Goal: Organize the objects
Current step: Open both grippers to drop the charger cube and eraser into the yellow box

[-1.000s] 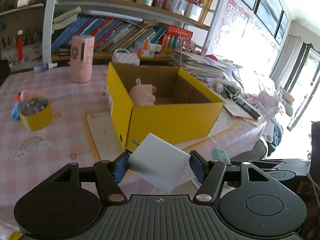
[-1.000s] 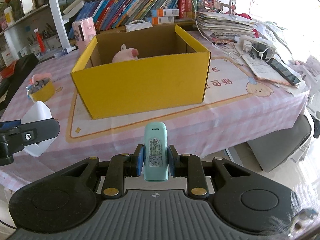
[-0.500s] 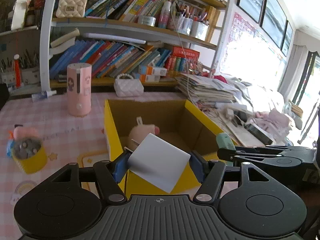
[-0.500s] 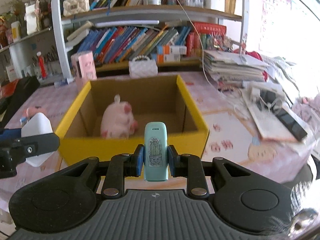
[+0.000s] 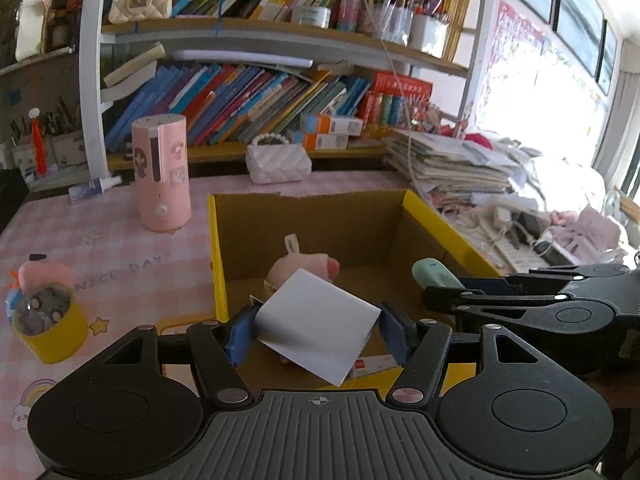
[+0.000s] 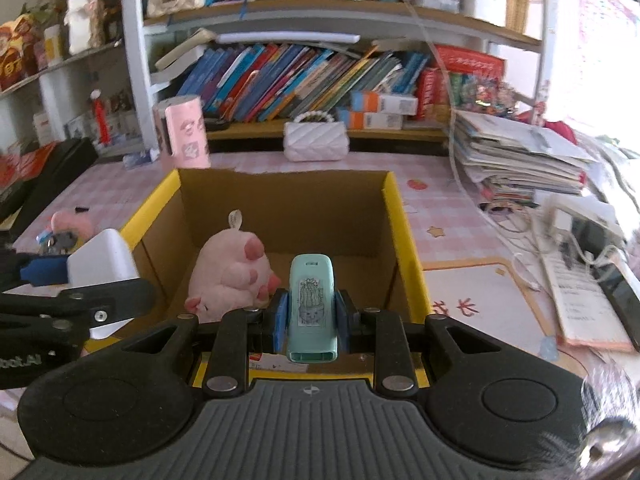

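Observation:
My left gripper (image 5: 318,330) is shut on a white box (image 5: 316,324), held tilted over the near left part of the open yellow cardboard box (image 5: 214,240). My right gripper (image 6: 310,312) is shut on a mint-green stapler-like gadget (image 6: 312,304) with a cactus sticker, over the box's (image 6: 404,232) near edge. A pink plush pig (image 6: 230,276) lies inside the box; it also shows in the left wrist view (image 5: 308,270). The right gripper with the mint gadget (image 5: 434,276) shows at right in the left wrist view. The white box (image 6: 102,258) shows at left in the right wrist view.
A pink cylinder (image 5: 162,172) and a white quilted purse (image 5: 278,162) stand behind the box. A yellow cup of small items (image 5: 50,322) with a pink toy sits at left. A stack of papers (image 6: 520,160), cables and a phone (image 6: 620,284) lie at right. Bookshelves fill the back.
Both grippers have risen and moved forward from the table's front edge to above the yellow box's opening, each still holding its object.

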`<state>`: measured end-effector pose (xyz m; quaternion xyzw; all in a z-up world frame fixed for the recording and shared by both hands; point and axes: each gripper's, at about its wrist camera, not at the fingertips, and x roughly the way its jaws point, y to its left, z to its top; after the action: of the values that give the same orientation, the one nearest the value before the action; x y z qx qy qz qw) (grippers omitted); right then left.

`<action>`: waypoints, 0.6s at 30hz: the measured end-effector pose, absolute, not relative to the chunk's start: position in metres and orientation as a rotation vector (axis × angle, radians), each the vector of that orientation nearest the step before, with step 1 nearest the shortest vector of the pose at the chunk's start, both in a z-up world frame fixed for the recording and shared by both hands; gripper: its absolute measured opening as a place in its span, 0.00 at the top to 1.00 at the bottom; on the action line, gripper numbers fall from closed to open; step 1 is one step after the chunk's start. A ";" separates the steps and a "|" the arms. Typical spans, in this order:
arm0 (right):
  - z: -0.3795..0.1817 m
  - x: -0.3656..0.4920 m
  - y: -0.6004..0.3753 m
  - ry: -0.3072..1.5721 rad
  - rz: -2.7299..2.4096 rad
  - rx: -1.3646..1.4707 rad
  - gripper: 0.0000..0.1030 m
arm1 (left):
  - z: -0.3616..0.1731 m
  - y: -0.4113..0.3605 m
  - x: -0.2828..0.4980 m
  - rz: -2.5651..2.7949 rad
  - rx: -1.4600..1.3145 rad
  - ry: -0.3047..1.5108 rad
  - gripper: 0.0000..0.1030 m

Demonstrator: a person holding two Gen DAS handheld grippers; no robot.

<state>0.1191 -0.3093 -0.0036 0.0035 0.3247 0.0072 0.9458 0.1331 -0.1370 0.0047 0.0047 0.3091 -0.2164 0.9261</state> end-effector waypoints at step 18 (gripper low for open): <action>-0.038 0.168 -0.318 0.805 0.146 -0.046 0.78 | -0.016 -0.167 0.148 -0.407 0.160 0.669 0.37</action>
<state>0.1679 -0.3181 -0.0377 -0.0225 0.3914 0.0709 0.9172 0.1483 -0.1673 -0.0162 0.0781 0.3257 -0.1981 0.9212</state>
